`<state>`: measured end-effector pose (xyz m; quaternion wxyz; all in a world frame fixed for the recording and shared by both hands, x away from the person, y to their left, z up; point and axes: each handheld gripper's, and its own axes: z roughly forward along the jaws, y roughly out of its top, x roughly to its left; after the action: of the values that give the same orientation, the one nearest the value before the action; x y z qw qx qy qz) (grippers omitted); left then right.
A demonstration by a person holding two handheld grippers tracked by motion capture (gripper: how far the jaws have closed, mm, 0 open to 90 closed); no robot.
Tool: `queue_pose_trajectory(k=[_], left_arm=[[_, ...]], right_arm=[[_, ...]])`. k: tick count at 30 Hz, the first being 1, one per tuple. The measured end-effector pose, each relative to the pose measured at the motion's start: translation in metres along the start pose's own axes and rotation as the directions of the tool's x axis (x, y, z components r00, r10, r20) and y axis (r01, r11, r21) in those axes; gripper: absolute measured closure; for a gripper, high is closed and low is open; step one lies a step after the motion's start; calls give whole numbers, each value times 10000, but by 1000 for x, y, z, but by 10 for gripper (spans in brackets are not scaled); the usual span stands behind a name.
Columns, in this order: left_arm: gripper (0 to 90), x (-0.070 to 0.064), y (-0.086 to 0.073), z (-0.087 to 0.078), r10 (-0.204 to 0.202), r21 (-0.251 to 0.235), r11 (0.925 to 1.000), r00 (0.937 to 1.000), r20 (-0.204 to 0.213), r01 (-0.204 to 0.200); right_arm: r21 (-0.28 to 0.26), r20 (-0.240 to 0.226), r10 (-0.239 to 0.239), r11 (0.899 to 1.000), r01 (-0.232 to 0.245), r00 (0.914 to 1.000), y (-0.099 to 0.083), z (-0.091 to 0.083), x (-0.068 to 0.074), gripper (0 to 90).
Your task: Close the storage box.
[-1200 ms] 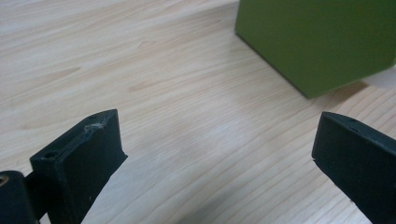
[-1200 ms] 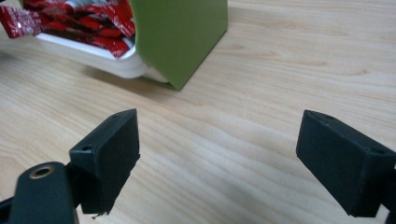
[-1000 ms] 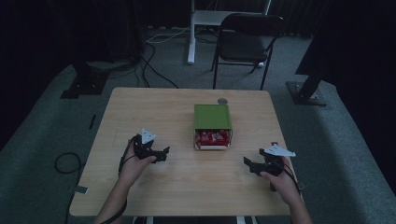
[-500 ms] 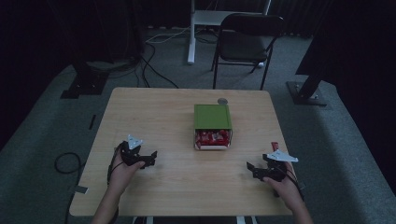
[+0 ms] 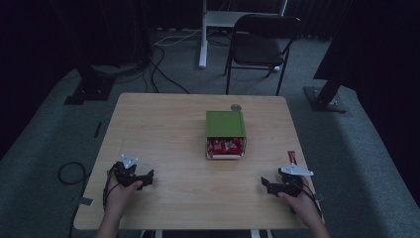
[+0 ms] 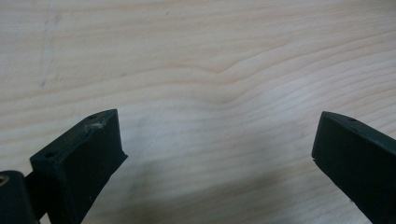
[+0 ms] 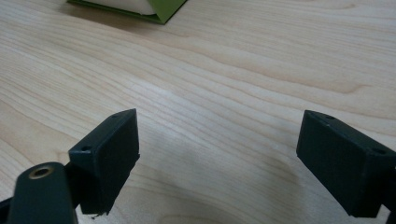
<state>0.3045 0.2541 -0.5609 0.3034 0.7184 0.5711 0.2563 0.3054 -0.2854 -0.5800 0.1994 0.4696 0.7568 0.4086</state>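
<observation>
A green box [image 5: 225,124] lies in the middle of the wooden table [image 5: 163,129], its near end open on red packets [image 5: 226,146]. My left gripper [image 5: 147,177] rests low over the table's front left, jaws wide apart with bare wood between them; the left gripper view shows the same open left gripper [image 6: 215,140]. My right gripper [image 5: 264,184] sits near the front right edge, also open and holding nothing. In the right gripper view my right gripper [image 7: 219,140] is open, and a corner of the green box [image 7: 163,9] shows at the top.
A small round grey object [image 5: 236,106] lies just behind the box. A thin red item [image 5: 292,157] lies by the right edge near my right hand. A black chair [image 5: 262,39] and stand bases [image 5: 327,99] are on the floor beyond the table.
Both hands have drawn back toward the table's front edge. The left gripper moved left and nearer, away from the box; the right shifted slightly nearer. Both stayed open.
</observation>
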Motion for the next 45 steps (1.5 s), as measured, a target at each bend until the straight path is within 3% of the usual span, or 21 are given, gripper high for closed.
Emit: queue_pose_trajectory(k=[11, 15, 18, 23, 24, 28, 29, 36, 41, 45], left_arm=[[28, 12, -14, -8, -276, 248, 9993, 9970, -728, 295], [28, 14, -19, -9, -589, 137, 9981, 9953, -764, 601], [28, 15, -21, -8, -433, 235, 9987, 9945, -957, 457], [28, 18, -26, -9, -726, 260, 9968, 9906, -1159, 761], [28, 19, -28, -9, -964, 230, 9947, 9882, -1192, 999], [28, 22, -29, -10, -1259, 221, 9913, 9829, -1343, 1300], [28, 22, -29, -10, -1259, 221, 9913, 9829, -1343, 1300], [28, 28, -31, -12, -1869, 107, 9813, 9643, -1876, 1923], [24, 29, -30, -11, -1921, 103, 9802, 9624, -1920, 1977], [24, 28, -29, -9, -2230, 26, 9733, 9492, -2220, 2293]], right_arm=[[187, 227, -21, 9998, 17, 9997, 0, 2, 1, 129], [222, 280, -95, 9997, 88, 9996, 0, 2, 1, 129], [241, 295, -68, 9997, 61, 9995, 0, 2, 1, 129], [575, 314, -96, 9983, 78, 9995, 0, 4, 2, 138], [817, 280, -253, 9964, 229, 9993, 0, 5, 4, 135], [995, 407, -687, 9929, 644, 9968, 0, 7, 9, 128], [995, 407, -687, 9929, 644, 9968, 0, 7, 9, 128], [1001, 357, -738, 9925, 700, 9966, 0, 7, 9, 126], [1015, 336, -741, 9923, 703, 9967, 0, 7, 9, 120], [1024, 329, -748, 9922, 711, 9967, 0, 7, 10, 118]])
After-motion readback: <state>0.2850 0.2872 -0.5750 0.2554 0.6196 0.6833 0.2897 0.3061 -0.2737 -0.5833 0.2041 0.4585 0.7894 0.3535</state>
